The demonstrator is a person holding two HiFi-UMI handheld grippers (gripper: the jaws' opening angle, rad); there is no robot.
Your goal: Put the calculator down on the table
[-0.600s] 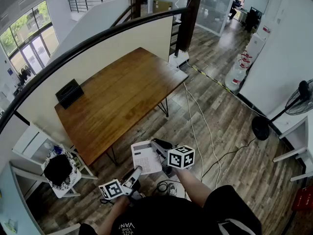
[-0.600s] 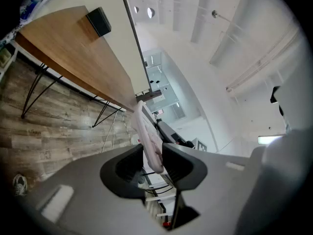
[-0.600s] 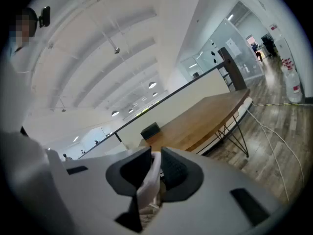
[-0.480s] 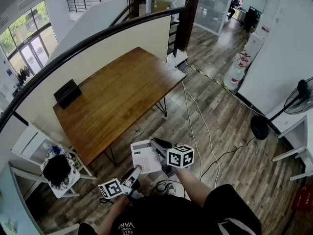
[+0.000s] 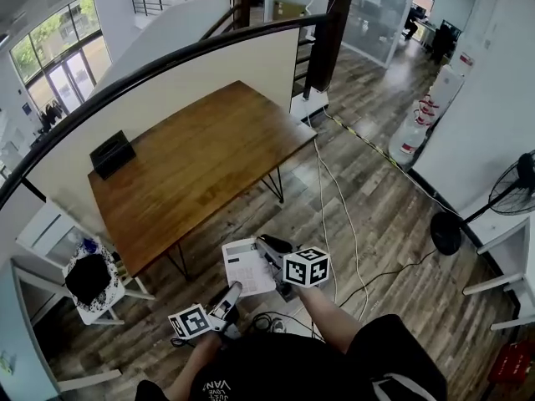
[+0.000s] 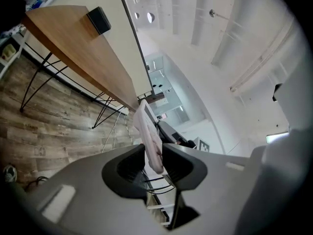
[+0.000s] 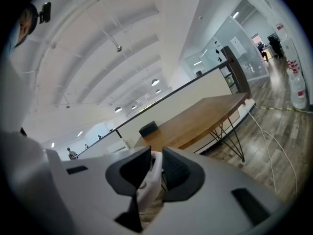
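The white calculator [image 5: 247, 266] hangs in the air over the wood floor, short of the brown wooden table [image 5: 201, 157], keys facing up. My left gripper [image 5: 233, 291] is shut on its near edge from below left. My right gripper [image 5: 267, 256] is shut on its right edge. In the left gripper view the calculator [image 6: 149, 140] stands edge-on between the jaws, with the table [image 6: 73, 40] far off to the left. The right gripper view shows a white edge of the calculator [image 7: 150, 177] pinched between its jaws, the table [image 7: 195, 120] ahead.
A black box [image 5: 111, 153] sits at the table's far left, against the cream partition wall. A white chair [image 5: 88, 280] with a dark bundle stands left of the table. Cables [image 5: 334, 215] run across the floor; a fan [image 5: 520, 175] and water bottles [image 5: 418, 119] stand at the right.
The view has shifted slightly against the room. Both grippers and the calculator keep the same pose between them.
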